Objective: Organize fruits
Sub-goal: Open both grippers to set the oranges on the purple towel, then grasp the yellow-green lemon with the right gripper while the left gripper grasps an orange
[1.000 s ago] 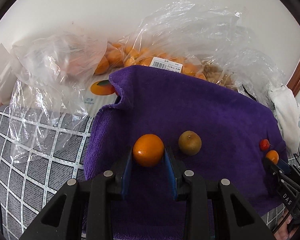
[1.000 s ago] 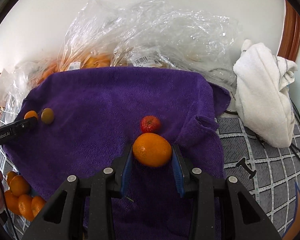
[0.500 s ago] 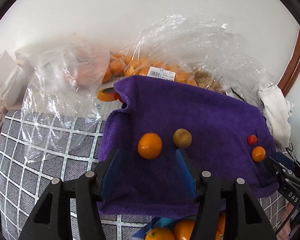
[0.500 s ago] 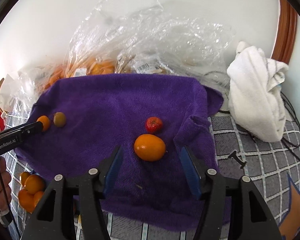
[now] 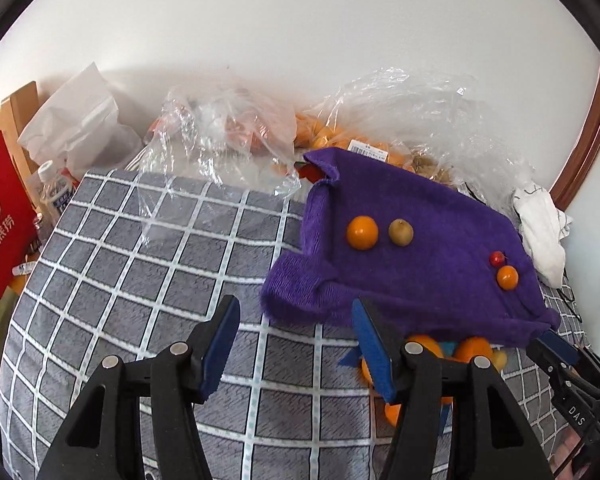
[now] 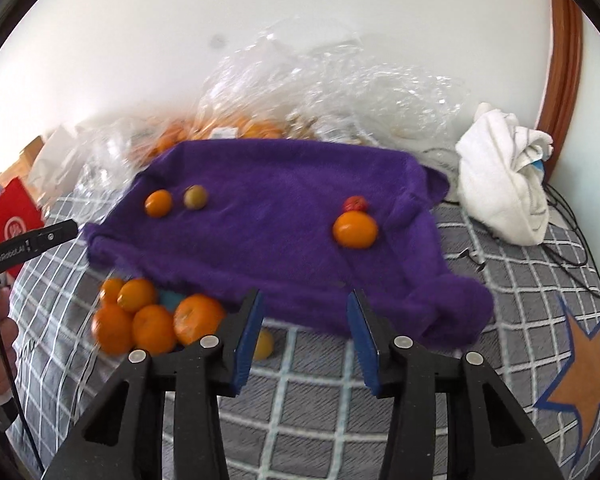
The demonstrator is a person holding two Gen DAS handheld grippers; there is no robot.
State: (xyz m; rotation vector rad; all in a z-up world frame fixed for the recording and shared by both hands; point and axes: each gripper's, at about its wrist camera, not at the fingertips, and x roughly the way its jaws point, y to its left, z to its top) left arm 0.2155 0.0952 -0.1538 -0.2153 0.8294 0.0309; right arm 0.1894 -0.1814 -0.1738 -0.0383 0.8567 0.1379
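The purple towel (image 5: 416, 248) lies on the grey checked cover (image 5: 148, 272), its near edge folded and lumpy, with bare checked cover in front of it. On the towel's left sit a small orange (image 5: 362, 232) and a greenish-brown fruit (image 5: 401, 232), close but apart; toward its right a larger orange (image 6: 355, 229) touches a small red fruit (image 6: 355, 202). A pile of oranges (image 6: 152, 318) sits at the towel's near edge. The left gripper (image 5: 296, 344) and right gripper (image 6: 306, 334) hover with jaws wide apart, holding nothing.
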